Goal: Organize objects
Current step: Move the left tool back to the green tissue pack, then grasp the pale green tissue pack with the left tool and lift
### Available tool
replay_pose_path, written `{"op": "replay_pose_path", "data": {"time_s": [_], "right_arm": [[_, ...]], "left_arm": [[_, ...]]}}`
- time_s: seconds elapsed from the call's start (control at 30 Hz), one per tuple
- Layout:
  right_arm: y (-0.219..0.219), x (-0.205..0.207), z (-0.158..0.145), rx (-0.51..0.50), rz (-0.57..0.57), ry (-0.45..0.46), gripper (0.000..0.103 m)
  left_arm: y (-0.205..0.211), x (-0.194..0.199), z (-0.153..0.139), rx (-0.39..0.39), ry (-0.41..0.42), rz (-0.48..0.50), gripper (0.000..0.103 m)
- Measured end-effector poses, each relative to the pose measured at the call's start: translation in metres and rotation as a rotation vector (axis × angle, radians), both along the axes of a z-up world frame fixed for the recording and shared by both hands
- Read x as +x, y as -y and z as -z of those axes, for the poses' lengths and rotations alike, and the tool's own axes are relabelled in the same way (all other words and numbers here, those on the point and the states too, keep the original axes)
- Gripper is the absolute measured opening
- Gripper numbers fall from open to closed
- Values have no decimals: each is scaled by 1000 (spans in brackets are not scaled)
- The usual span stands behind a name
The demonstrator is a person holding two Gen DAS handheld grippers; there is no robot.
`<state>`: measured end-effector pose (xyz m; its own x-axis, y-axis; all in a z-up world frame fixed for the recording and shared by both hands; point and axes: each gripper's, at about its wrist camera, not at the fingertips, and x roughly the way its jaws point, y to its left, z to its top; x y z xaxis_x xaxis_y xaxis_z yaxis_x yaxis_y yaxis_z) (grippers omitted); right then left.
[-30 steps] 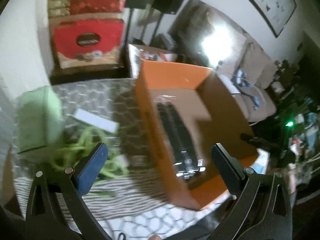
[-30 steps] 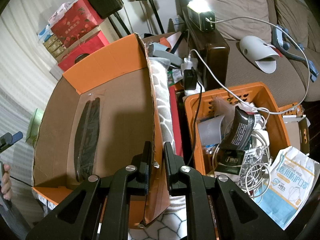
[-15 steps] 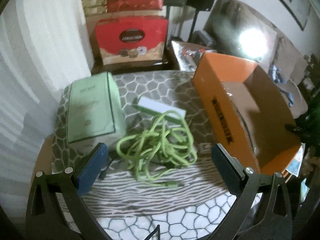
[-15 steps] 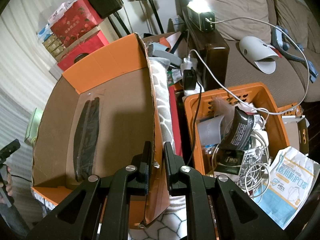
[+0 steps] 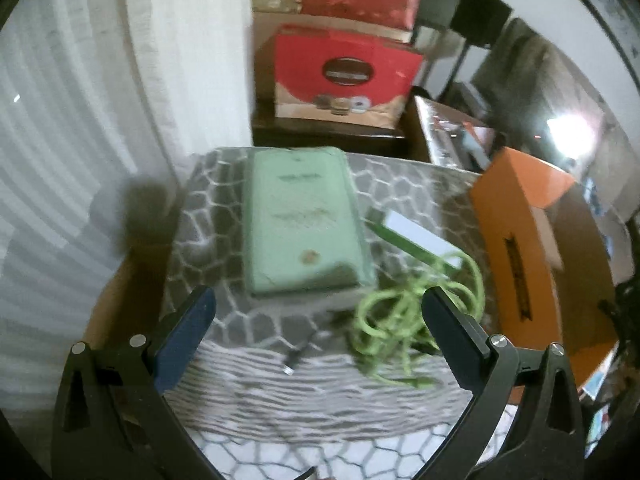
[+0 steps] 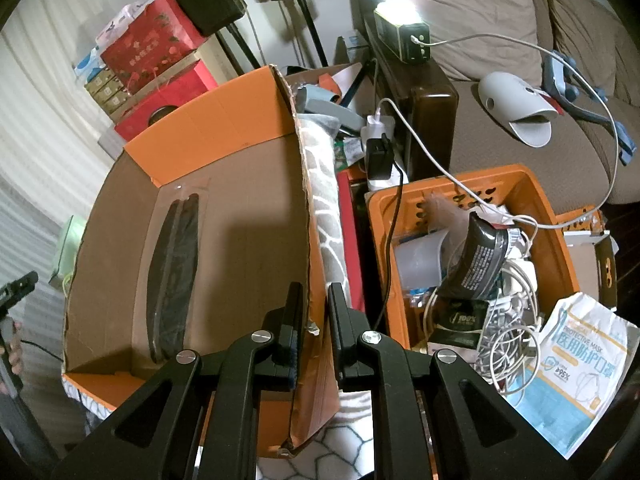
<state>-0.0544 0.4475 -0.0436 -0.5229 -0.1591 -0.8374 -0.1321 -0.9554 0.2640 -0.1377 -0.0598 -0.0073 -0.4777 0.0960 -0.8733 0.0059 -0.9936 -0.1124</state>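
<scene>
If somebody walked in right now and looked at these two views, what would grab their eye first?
Probably the orange cardboard box: the right gripper is shut on its side wall, and a long black item lies inside. Next, the pale green box on the patterned table cover, with a tangled green cable beside it, between the left gripper's open jaws.

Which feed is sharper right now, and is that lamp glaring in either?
Left wrist view: motion-blurred, print on the green box unreadable, green cable smeared, lamp a washed-out glare spot at right. Right wrist view: sharp, right gripper clamped on the orange box wall with crisp edges; lamp blown out at top, fisheye bending the edges.
</scene>
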Motion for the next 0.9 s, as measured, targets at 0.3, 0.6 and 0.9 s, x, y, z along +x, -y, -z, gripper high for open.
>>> {"op": "replay_pose_path", "data": {"time_s": [0.3,0.6,0.9], "right_arm": [[2,0,1,9,1,9,12],[5,-1,2,12,6,16,12],[5,-2,2,16,7,19,12]], "left_arm": [[10,-50,29,34,101,-6,103],[-3,-82,52,18,173,-19,103],[-6,-95,79,-12,216,-42,88]]}}
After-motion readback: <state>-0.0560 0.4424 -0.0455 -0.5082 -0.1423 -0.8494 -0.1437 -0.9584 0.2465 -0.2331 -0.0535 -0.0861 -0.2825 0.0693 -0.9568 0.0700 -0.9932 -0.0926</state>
